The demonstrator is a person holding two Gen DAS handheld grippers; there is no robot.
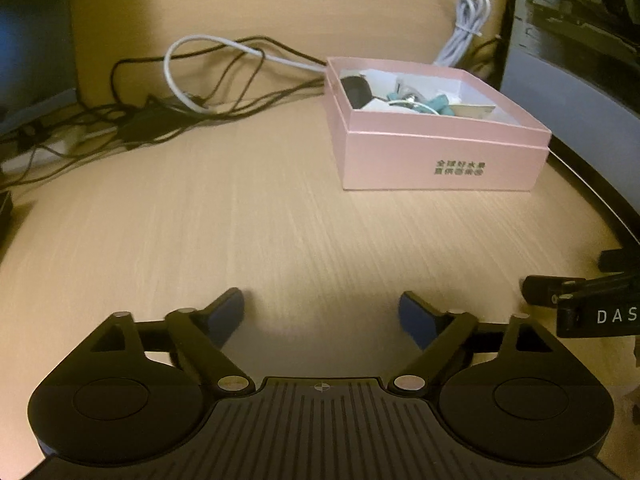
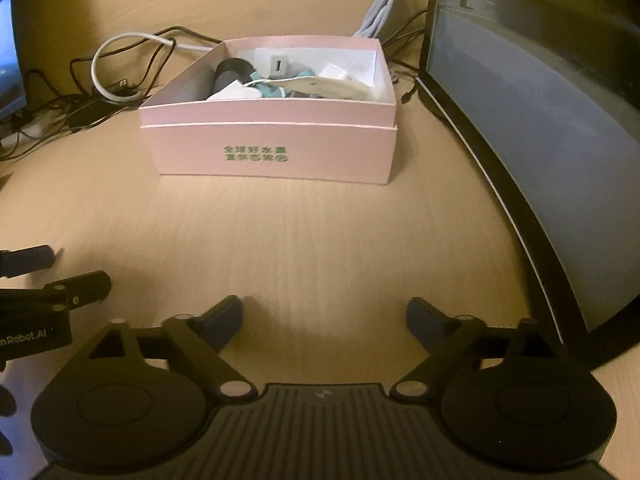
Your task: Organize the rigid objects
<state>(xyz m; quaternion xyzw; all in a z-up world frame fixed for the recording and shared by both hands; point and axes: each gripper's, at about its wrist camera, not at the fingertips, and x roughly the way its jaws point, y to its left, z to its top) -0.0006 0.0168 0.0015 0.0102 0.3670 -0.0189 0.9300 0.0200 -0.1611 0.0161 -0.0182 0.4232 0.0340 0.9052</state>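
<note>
A pink cardboard box (image 1: pixel 440 160) (image 2: pixel 272 156) with green lettering stands on the wooden desk. It holds several small items: a black cylinder (image 2: pixel 232 70), a white charger block (image 2: pixel 276 65), teal pieces (image 1: pixel 440 104) and white parts. My left gripper (image 1: pixel 320 312) is open and empty, low over the desk, well short of the box and to its left. My right gripper (image 2: pixel 324 320) is open and empty, facing the box from the front. Each gripper shows at the edge of the other's view, the right one (image 1: pixel 568 292) and the left one (image 2: pixel 60 284).
A tangle of black and white cables (image 1: pixel 192 92) (image 2: pixel 116 80) lies behind and left of the box. A bundled white cable (image 1: pixel 468 28) hangs at the back. A dark monitor (image 2: pixel 540 120) (image 1: pixel 580 92) stands along the right side.
</note>
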